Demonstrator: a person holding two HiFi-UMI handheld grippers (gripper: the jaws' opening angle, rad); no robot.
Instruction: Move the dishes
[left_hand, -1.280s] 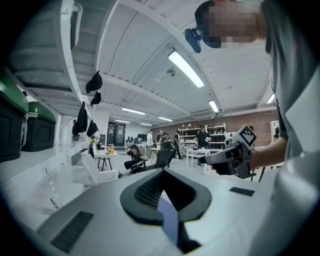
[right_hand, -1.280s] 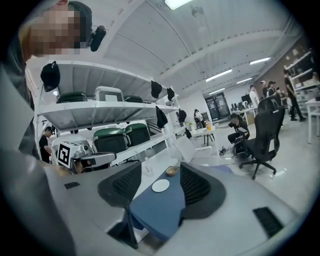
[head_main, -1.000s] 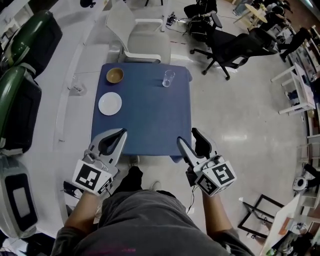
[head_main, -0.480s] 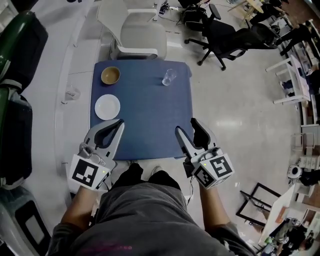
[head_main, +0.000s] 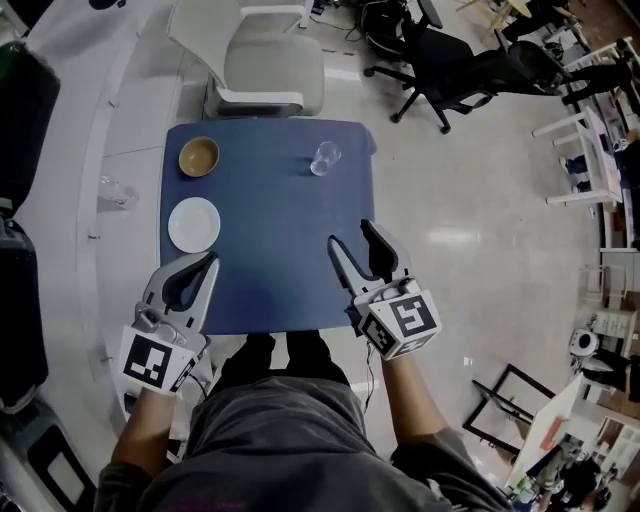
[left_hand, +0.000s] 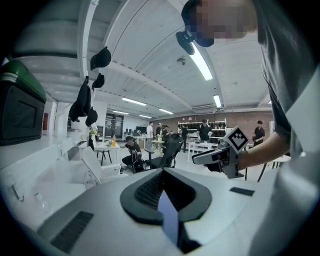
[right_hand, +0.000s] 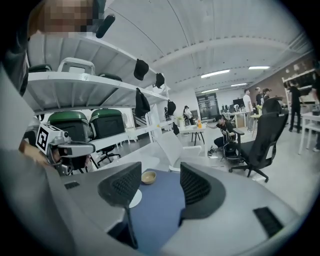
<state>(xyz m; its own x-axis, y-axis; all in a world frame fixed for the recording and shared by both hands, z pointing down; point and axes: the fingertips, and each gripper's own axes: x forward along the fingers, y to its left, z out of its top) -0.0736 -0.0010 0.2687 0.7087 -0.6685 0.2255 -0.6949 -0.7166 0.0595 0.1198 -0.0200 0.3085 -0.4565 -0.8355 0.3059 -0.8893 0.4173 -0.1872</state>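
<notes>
Head view, nearest first: the person stands at the near edge of the table, one gripper in each hand.

Left gripper: over the table's near left corner. Jaws together, pads meeting, nothing between them (confirmed in the left gripper view).

Right gripper: over the near right part of the table. Jaws well apart, nothing held. In the right gripper view only the blue table top shows in the gap.

Dishes, all on the table and untouched:
- Plate: white, at the left edge, just beyond the left gripper's tip and apart from it. In the right gripper view its rim shows partly behind the left-hand jaw.
- Bowl: brown, at the far left corner, beyond the plate and apart from it. It also shows between the right gripper's jaws, well ahead.
- Glass: clear, upright, far right part of the table, well apart from the bowl and plate.

Beyond the table's far edge: white chair. Farther right: black office chair.
</notes>
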